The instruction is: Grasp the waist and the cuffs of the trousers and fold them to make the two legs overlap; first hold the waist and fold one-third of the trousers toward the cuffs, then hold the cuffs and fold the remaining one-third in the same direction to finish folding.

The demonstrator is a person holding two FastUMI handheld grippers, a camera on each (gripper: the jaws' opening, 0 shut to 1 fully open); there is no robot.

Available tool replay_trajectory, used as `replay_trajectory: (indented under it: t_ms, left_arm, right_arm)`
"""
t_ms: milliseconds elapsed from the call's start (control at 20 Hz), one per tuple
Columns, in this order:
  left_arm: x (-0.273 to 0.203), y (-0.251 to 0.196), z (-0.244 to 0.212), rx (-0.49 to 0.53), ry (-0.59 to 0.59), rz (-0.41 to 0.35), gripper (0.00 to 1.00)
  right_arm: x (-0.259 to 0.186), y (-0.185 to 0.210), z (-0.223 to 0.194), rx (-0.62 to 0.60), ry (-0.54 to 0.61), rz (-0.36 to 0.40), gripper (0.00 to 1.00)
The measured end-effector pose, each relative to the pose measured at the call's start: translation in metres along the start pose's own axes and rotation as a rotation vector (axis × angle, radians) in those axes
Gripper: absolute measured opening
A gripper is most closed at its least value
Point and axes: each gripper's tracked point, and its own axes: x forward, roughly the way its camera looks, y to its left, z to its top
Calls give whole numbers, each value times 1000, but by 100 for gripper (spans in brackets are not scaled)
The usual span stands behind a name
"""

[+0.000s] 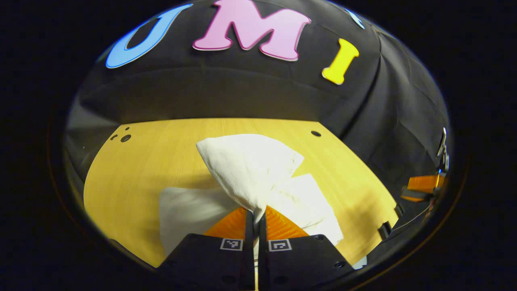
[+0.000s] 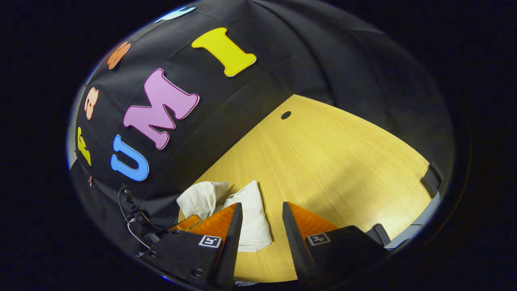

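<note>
White trousers pinched in left claw.

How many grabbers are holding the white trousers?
1. The left gripper pinches a lifted fold of the trousers. The right gripper hangs open above the table, holding nothing.

No readable words, brand names or numbers stand on anything here. The only signs are small square black-and-white coded markers, one on each finger mount of the left hand-held gripper and one on each finger mount of the right hand-held gripper; their patterns spell nothing legible.
</note>
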Motion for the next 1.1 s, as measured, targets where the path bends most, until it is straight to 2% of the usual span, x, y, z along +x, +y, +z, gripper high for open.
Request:
replay_trajectory:
  t_ms: [50, 250, 300, 350, 400, 450, 500, 550, 600, 950, 1000, 1050, 1100]
  left_arm:
    - [3, -5, -9, 23, 14, 0, 8]
    - [7, -31, -43, 61, 84, -57, 17]
    - [5, -44, -49, 60, 97, -94, 28]
    - [2, -55, -54, 58, 107, -127, 28]
    - [-2, -65, -57, 55, 112, -158, 48]
    - [-7, -72, -56, 50, 109, -178, 66]
    - [-10, -77, -55, 43, 102, -201, 84]
    - [-14, -79, -51, 32, 91, -217, 89]
    - [-20, -80, -46, 16, 82, -231, 92]
    - [-63, -42, -8, -174, 19, -244, 93]
    - [-67, -33, -5, -187, 6, -237, 93]
    - [-74, -21, -1, -201, -7, -227, 93]
    - [-79, -9, 1, -215, -15, -215, 93]
  right_arm:
    - [-2, -4, 3, 1, -5, -5, 62]
    - [-8, -16, 9, 13, -15, -18, 62]
    - [-7, -18, 10, 16, -14, -20, 62]
    - [-8, -19, 9, 18, -12, -21, 62]
    - [-7, -19, 7, 19, -8, -21, 72]
    - [-7, -17, 6, 18, -6, -17, 62]
    - [-6, -14, 4, 11, -3, -12, 62]
    - [-4, -10, 2, 4, 1, -4, 51]
    - [-4, -3, 0, -2, 4, 5, 62]
    - [4, 48, -14, -34, 8, 75, 62]
    - [4, 56, -17, -37, 7, 79, 51]
    - [5, 63, -19, -39, 6, 85, 62]
    - [5, 69, -22, -42, 4, 89, 62]
